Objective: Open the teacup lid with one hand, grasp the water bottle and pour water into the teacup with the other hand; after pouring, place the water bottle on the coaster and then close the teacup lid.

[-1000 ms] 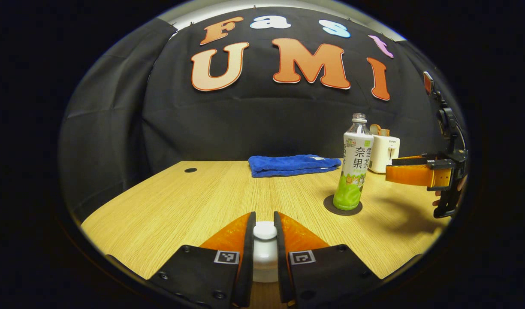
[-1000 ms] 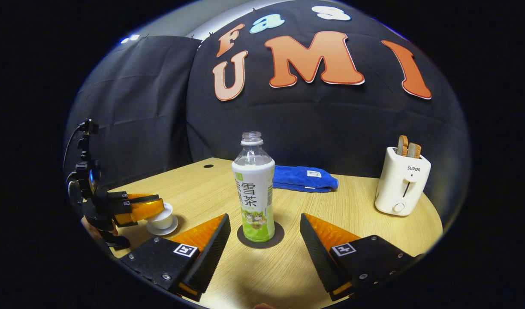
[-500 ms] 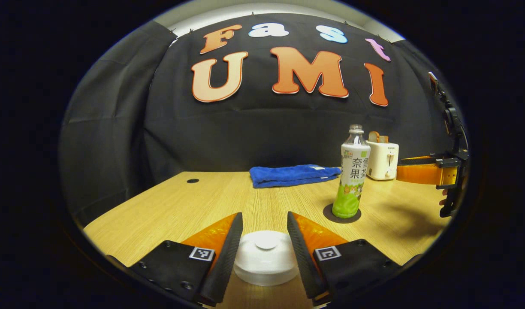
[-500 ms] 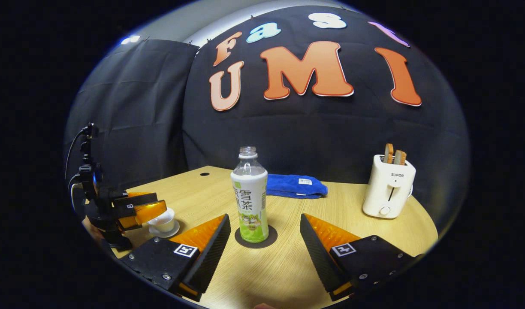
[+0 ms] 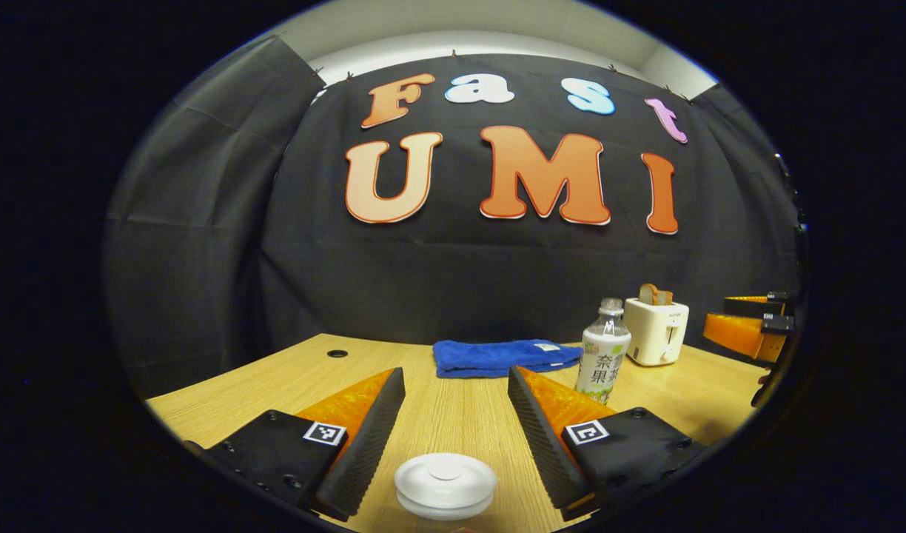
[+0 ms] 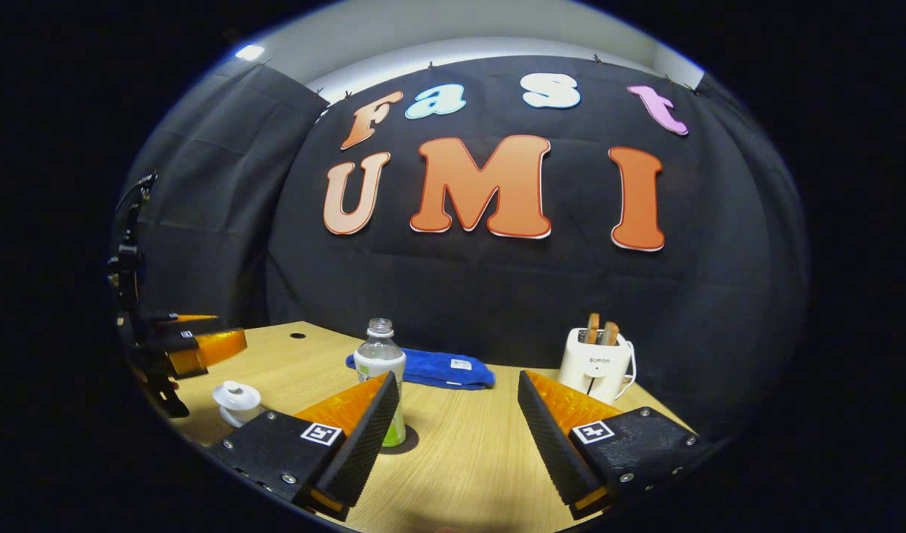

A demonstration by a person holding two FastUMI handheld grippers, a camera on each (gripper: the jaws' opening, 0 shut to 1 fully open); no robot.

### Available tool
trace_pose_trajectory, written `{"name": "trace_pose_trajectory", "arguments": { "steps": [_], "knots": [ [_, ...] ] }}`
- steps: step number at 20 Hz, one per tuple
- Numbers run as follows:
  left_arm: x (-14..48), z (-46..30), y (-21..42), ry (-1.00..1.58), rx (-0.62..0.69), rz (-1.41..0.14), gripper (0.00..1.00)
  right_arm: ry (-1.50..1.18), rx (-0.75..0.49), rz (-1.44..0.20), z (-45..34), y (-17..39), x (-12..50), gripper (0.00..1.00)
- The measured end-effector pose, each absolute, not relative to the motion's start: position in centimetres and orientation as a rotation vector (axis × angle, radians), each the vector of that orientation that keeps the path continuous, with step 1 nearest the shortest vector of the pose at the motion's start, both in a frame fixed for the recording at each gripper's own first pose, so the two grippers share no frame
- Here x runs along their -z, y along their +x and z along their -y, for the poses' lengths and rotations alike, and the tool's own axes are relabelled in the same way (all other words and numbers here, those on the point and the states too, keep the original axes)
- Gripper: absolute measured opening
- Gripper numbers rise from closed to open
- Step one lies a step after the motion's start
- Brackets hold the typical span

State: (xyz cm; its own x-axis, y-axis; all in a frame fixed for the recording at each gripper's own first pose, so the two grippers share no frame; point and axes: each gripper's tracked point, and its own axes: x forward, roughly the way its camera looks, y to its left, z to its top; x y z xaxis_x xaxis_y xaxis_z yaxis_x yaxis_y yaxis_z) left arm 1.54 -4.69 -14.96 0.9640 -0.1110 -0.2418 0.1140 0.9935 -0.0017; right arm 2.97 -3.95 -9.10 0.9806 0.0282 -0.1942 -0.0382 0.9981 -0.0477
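The white teacup stands on the wooden table with its lid on, close below my left gripper, which is open and touches nothing. The green-labelled water bottle stands upright and uncapped further right, partly behind one finger. In the right gripper view the bottle stands on the dark coaster, half hidden by a finger of my open right gripper. The lidded teacup sits on its saucer at the left, with the left gripper hovering above it.
A folded blue towel lies at the back of the table. A white toaster holding toast stands at the back right. The right gripper hangs over the table's right side.
My left gripper let go of the lid knob, opened and drew up and back from the teacup. My right gripper, still open, pulled away from the bottle.
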Motion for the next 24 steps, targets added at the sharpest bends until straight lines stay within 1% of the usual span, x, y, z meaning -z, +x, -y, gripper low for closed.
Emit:
{"name": "trace_pose_trajectory", "arguments": {
  "steps": [2,6,7,8,9,12,24],
  "knots": [
    [14.3,5.2,1.8,0.000,0.114,-0.234,0.90,-0.066,-0.026,-0.192,3.7,2.5,8.9,0.97],
    [12.3,5.3,1.8,0.007,0.104,-0.196,0.90,-0.058,-0.028,-0.171,2.8,1.9,7.8,0.98],
    [11.9,5.0,1.9,0.010,0.094,-0.182,0.92,-0.054,-0.029,-0.164,2.5,1.7,7.5,0.98],
    [11.6,4.9,1.8,0.010,0.092,-0.177,0.90,-0.051,-0.032,-0.157,2.3,1.5,7.3,0.98],
    [11.4,4.9,1.7,0.011,0.089,-0.172,0.92,-0.048,-0.033,-0.154,2.1,1.4,7.1,0.98],
    [10.5,4.9,1.7,0.027,0.082,-0.153,0.92,-0.053,-0.040,-0.150,1.7,1.2,6.9,0.98],
    [9.1,5.1,1.5,0.062,0.089,-0.116,0.92,-0.039,-0.047,-0.155,1.5,1.2,7.0,0.99]
  ]
}}
